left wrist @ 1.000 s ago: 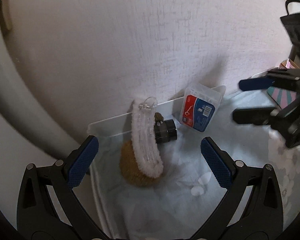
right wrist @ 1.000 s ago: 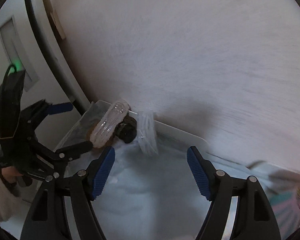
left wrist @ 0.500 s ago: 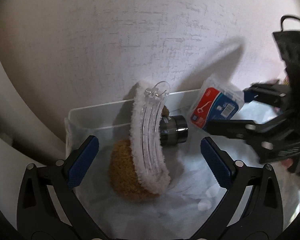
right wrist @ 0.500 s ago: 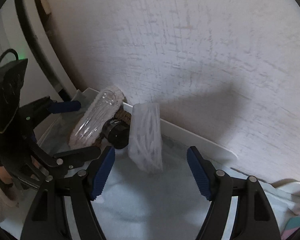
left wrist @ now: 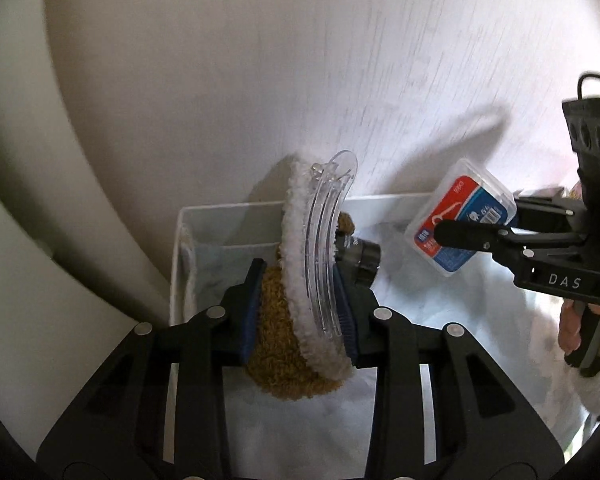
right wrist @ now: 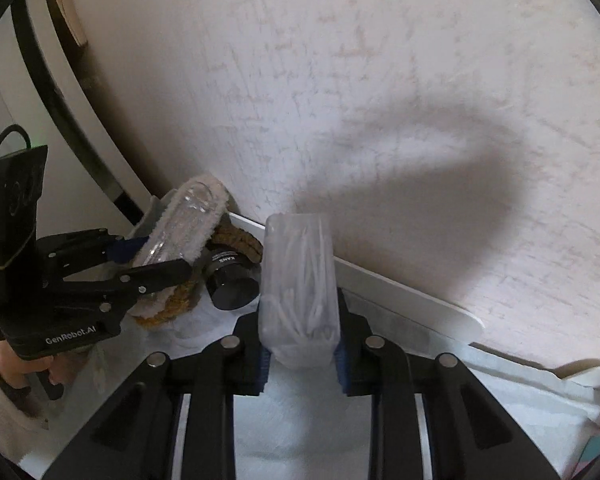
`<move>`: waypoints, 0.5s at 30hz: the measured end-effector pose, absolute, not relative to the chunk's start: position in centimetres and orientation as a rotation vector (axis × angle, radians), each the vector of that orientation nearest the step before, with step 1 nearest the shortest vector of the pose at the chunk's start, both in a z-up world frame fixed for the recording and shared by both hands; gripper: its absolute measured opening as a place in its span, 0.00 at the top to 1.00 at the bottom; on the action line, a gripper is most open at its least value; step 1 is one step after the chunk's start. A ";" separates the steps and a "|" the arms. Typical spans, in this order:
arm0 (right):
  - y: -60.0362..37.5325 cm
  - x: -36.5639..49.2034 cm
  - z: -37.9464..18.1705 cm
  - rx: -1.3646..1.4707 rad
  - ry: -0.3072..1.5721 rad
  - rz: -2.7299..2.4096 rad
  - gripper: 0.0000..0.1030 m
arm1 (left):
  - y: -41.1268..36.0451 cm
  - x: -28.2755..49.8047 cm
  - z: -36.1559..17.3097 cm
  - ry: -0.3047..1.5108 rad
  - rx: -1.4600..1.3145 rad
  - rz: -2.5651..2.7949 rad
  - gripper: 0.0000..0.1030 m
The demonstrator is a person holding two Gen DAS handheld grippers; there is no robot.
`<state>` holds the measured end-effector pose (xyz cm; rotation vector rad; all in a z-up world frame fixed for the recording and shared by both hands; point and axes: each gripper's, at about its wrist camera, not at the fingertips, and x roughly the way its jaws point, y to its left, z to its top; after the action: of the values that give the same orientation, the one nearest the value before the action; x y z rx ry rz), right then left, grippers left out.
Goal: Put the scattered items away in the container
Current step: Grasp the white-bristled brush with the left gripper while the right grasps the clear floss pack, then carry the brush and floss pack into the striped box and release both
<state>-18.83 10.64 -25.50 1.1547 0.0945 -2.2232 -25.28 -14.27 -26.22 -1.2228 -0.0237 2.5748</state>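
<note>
Both pairs of fingers, wide a second ago, have just been closing and each now has something between its pads. Those of the left gripper (left wrist: 298,312) have narrowed onto the curved clear-plastic brush with a white fleecy edge (left wrist: 318,264) together with the brown fuzzy pad (left wrist: 276,344) behind it. Those of the right gripper (right wrist: 302,354) press the sides of the clear plastic box of white floss picks (right wrist: 300,284), whose red-and-blue label (left wrist: 462,228) faces the left camera.

Both items stand on end at the back of the shallow white plastic tray (left wrist: 384,202), lined with pale cloth and set against a textured wall. Propped like that they offer narrow upright sides that suit a pinch from above. My guess is that they are being taken up to be laid down or shifted, but whether this tray is the container or only holds the scattered things I cannot tell.

A small black cylindrical bottle (right wrist: 230,280) lies between the two items. The brush hides part of it in the left view, and its label is too small to read. Most of the brown pad is covered by the brush and the fingers. The tray's near edge is cut off, and no counter shows. A hand (left wrist: 580,320) is partly visible at the frame's edge.
</note>
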 end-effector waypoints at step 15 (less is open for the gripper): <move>21.8 -5.7 -10.2 0.999 -0.041 -2.424 0.77 | -6.0 -13.9 -9.6 0.049 -0.901 2.553 0.70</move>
<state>-5.73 21.75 -10.20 0.9989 -0.0413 -2.4242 -13.92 -5.98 -9.63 -0.9014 0.0486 2.5530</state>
